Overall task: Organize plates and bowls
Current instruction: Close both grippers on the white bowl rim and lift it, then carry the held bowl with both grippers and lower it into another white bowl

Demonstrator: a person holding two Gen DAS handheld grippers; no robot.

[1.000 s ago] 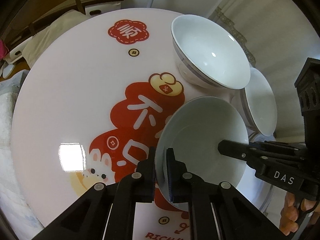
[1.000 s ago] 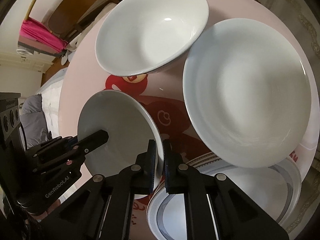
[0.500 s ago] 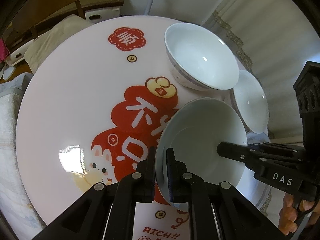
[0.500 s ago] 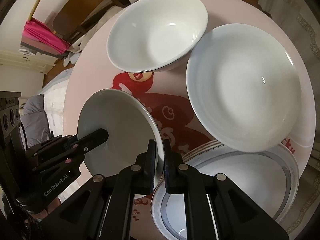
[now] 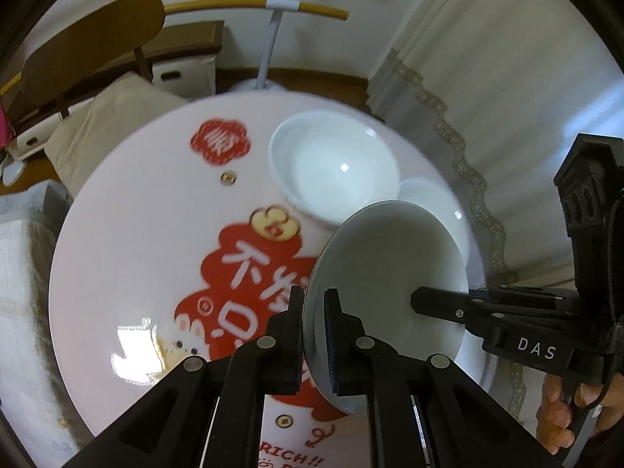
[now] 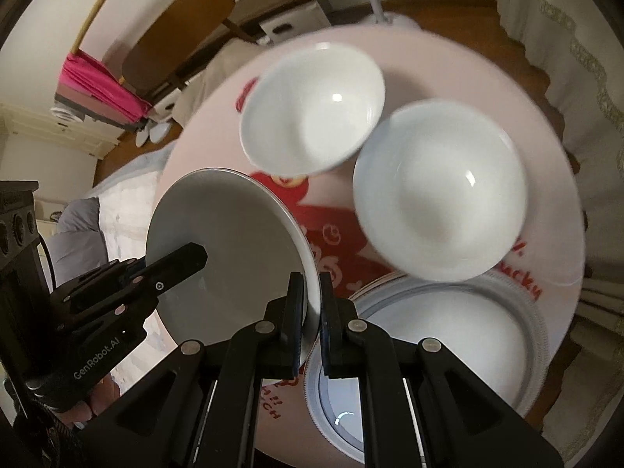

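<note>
A small white dish point(image 5: 390, 273) hangs tilted in the air above the round pink table point(image 5: 128, 241), gripped at opposite edges of its rim by both tools. The left gripper point(image 5: 314, 323) is clamped on the near edge in its own view, and the right gripper point(image 6: 310, 308) is clamped on the edge nearest its own camera. Each camera also catches the other tool reaching in from the side: the left view shows the right one with a hand point(image 5: 565, 413) below it, a detail the right view lacks. On the table beyond the dish sit a deep white bowl point(image 5: 335, 171) and a shallower white bowl point(image 6: 440, 191), just beside each other; the left view shows only a sliver of the shallower one. Only the right view shows the large grey-rimmed plate point(image 6: 522, 323) beneath it. A wooden chair point(image 5: 93, 39) stands behind the table.
</note>
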